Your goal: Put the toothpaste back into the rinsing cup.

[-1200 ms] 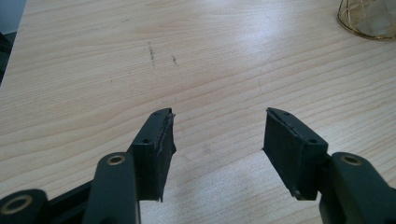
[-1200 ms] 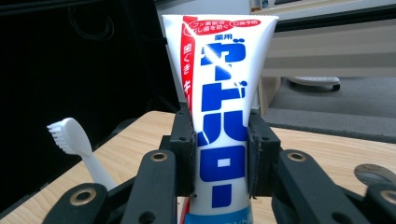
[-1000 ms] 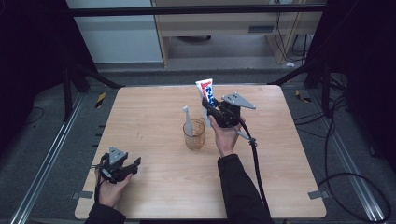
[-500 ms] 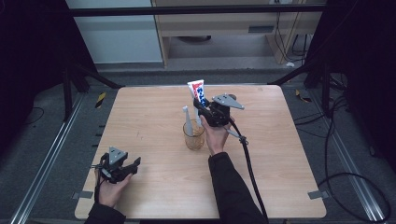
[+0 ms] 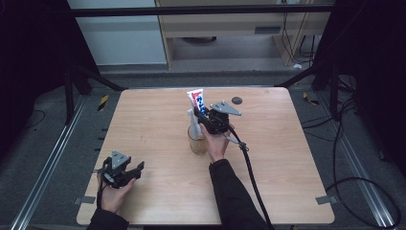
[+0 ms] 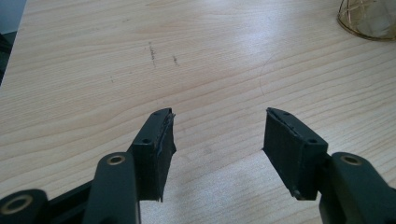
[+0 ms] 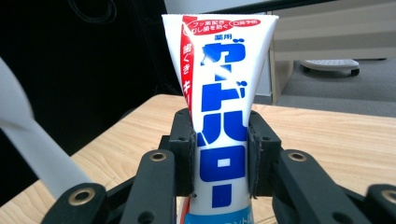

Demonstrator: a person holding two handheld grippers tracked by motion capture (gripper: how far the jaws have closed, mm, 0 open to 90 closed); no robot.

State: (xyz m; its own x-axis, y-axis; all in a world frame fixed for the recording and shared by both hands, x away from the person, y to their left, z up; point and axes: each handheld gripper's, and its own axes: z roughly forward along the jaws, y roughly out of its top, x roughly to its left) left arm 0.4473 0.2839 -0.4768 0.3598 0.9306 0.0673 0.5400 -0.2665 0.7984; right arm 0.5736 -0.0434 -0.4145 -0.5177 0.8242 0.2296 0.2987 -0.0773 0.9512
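White-and-blue toothpaste tube (image 7: 223,116) clamped upright between right gripper (image 5: 209,120) jaws, flat crimped end up, cap end down and hidden below the jaws. Gripper hangs over the table's (image 5: 297,158) middle, a bit toward the far edge, right above the glass cup (image 5: 196,143). Cup already holds a white toothbrush (image 5: 192,123), leaning. Tube is gripped mid-body so the cap end can likely drop into the cup beside the brush; judging by that, insertion is under way, release not yet done. Watch the tube knocking the brush or tipping the cup. Left gripper (image 5: 119,173) rests near the near-left corner in the person's hand, well apart from the cup, jaws apart with nothing between them, bare wood under them in the left gripper view; it seems idle, out of the way.
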